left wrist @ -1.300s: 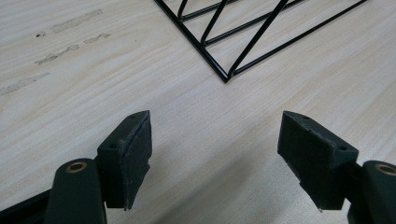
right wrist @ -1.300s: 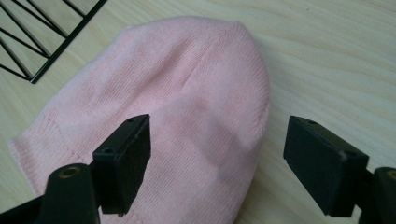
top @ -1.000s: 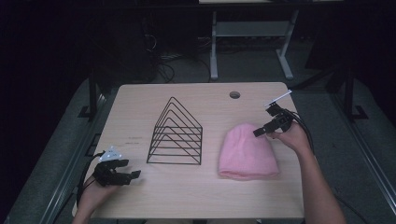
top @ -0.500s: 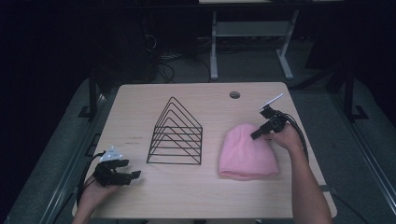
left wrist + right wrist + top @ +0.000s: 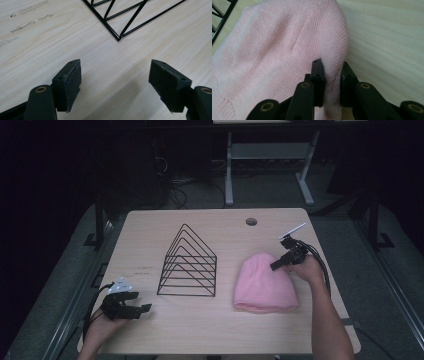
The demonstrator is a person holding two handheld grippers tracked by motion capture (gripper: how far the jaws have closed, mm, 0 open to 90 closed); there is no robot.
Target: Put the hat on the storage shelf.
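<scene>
Two tongs differed: right tongs (image 5: pixel 332 75) had just pinched the pink hat (image 5: pixel 264 284), ready to lift; lower-left left tongs (image 5: pixel 115 82) gaped empty

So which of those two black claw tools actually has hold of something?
The right gripper, at the table's right side: its jaws have just closed on a fold of the pink knit hat. The left gripper has jaws apart over bare table.

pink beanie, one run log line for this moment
right hand-held gripper: just closed, pinching pink beanie edge | left hand-held gripper: open, nothing between jaws | wire rack: untouched
</scene>
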